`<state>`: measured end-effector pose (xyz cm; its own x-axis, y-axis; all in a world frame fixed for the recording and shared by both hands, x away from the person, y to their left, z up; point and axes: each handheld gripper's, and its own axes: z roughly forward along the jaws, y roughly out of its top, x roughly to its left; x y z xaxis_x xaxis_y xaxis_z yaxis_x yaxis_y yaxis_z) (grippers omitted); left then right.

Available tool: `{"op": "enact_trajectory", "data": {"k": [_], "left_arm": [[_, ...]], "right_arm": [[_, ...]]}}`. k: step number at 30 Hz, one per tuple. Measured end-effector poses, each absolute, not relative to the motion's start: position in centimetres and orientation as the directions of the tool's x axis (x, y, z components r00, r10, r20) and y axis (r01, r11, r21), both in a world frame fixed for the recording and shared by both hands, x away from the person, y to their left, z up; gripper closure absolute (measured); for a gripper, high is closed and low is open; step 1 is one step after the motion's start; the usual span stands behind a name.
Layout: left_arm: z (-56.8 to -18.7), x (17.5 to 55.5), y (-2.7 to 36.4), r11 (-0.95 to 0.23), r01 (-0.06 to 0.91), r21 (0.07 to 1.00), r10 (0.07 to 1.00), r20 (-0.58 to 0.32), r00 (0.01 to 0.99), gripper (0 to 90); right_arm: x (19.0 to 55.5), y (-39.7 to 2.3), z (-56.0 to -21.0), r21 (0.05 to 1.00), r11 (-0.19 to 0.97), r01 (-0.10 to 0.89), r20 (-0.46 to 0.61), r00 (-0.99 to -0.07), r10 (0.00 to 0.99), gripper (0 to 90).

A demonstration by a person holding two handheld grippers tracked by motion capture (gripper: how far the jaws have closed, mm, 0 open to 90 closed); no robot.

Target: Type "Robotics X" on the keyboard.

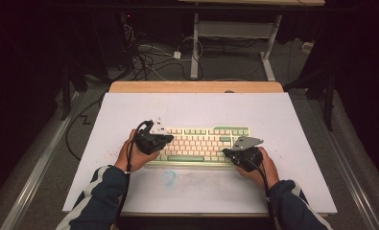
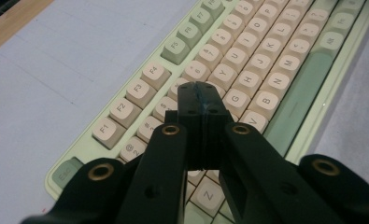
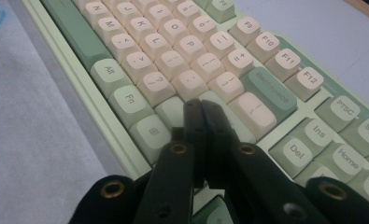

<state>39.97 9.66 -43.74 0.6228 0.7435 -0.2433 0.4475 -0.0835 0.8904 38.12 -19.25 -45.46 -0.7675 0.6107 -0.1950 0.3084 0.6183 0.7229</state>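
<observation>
Two hand-held black two-jaw grippers are set over the pale green keyboard with cream and green keycaps (image 1: pixel 202 145), which lies near the middle of the white table covering (image 1: pixel 129 108), its long front edge toward the person. The left gripper (image 2: pixel 199 88) has its jaws pressed flat together with nothing between them; the joined tip sits over the cream letter keys near the F and G positions, probably so that the closed jaws act as a single blunt point for pressing one key at a time. The right gripper (image 3: pixel 202 106) is closed in the same manner and holds nothing; its tip is poised over the right end of the key field, just below the green Backspace key (image 3: pixel 269 91). In the high view each hand (image 1: pixel 132 154) grips its tool at one end of the keyboard, which keeps the two tools well apart. Whether either tip actually touches a keycap cannot be determined, because the jaws hide the contact point. The keycaps directly beneath both tips are covered, several legends are blurred, and a faint blue smudge (image 1: pixel 168 177) on the covering is indistinct.
</observation>
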Motion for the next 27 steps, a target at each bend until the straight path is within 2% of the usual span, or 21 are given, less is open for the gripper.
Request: {"op": "enact_trajectory", "data": {"k": [7,27], "left_arm": [[-44.7,40.8,8.1,-0.124,0.462,0.878,0.753,-0.22,0.62,87.3],[-46.1,41.7,7.1,-0.143,0.48,0.866,0.768,-0.208,0.605,87.2]], "right_arm": [[38.1,-19.2,-45.5,0.72,0.626,0.298,-0.208,-0.768,0.605,90.0],[38.0,-19.2,-45.5,0.718,0.627,0.303,-0.209,-0.765,0.609,90.0]]}}
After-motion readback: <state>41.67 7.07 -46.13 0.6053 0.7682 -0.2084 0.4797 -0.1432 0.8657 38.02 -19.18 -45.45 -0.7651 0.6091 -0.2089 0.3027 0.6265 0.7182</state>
